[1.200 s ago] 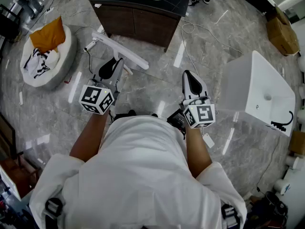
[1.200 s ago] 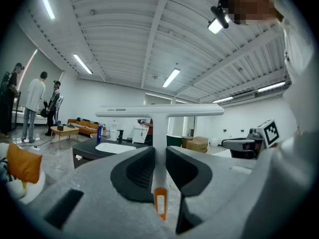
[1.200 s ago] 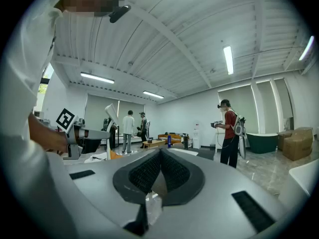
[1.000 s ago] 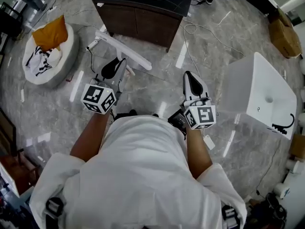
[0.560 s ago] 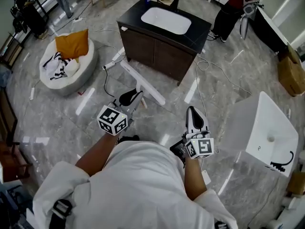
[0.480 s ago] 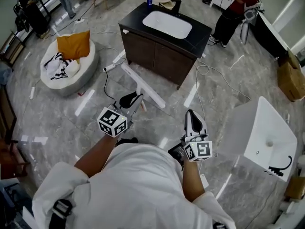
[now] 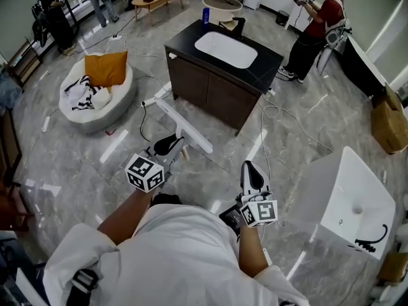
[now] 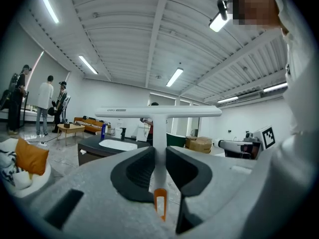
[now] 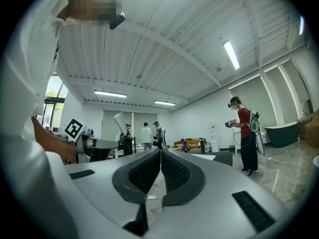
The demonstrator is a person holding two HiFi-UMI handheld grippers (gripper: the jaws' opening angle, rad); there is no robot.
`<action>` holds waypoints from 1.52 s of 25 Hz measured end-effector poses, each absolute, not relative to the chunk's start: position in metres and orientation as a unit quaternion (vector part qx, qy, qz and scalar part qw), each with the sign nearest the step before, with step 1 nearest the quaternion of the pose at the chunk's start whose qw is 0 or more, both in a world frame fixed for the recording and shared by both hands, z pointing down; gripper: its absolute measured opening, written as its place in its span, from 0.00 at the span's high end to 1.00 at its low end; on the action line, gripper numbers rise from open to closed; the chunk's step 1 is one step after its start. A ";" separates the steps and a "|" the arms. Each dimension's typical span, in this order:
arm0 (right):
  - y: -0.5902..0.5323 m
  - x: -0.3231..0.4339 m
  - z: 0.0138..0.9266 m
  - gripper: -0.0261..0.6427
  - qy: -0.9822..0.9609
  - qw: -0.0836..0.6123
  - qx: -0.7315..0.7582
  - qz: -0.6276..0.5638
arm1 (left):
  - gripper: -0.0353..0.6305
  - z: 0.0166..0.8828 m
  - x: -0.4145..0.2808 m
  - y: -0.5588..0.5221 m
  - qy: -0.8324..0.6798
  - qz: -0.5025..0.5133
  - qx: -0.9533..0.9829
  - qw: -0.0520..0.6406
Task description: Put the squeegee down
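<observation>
Above the grey marble floor (image 7: 95, 164), the left gripper (image 7: 169, 146) clamps the handle of a white plastic T-shaped squeegee (image 7: 185, 131); the right gripper (image 7: 250, 173) sits closed, empty

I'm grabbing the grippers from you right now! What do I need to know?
Left gripper: shut on the squeegee handle.
Right gripper: shut, nothing in it.
Squeegee: held out in front, blade toward the cabinet.
Done: nothing put down yet.
Left to do: lower the squeegee, open the fingers and let go.
</observation>
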State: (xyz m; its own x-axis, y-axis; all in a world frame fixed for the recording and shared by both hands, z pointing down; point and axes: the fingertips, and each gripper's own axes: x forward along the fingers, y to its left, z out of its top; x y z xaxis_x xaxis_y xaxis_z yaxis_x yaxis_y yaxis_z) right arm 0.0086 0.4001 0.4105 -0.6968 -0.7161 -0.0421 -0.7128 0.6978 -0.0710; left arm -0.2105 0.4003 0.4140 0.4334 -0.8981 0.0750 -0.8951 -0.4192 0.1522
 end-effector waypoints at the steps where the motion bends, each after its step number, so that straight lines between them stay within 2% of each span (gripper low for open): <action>1: 0.403 0.011 0.413 0.94 0.922 0.033 -0.385 -0.027 | 0.82 0.414 -0.209 0.403 -0.534 -0.010 0.841 0.084; 9: 0.419 0.030 0.430 0.94 0.917 0.038 -0.392 -0.055 | 0.82 0.421 -0.195 0.419 -0.530 -0.004 0.843 0.090; 22: 0.405 0.066 0.440 0.94 0.900 0.028 -0.429 -0.074 | 0.82 0.426 -0.181 0.385 -0.517 -0.014 0.850 0.100; 38: 0.251 0.045 0.441 0.94 0.905 -0.004 -0.419 -0.071 | 0.82 0.446 -0.197 0.238 -0.526 -0.020 0.840 0.134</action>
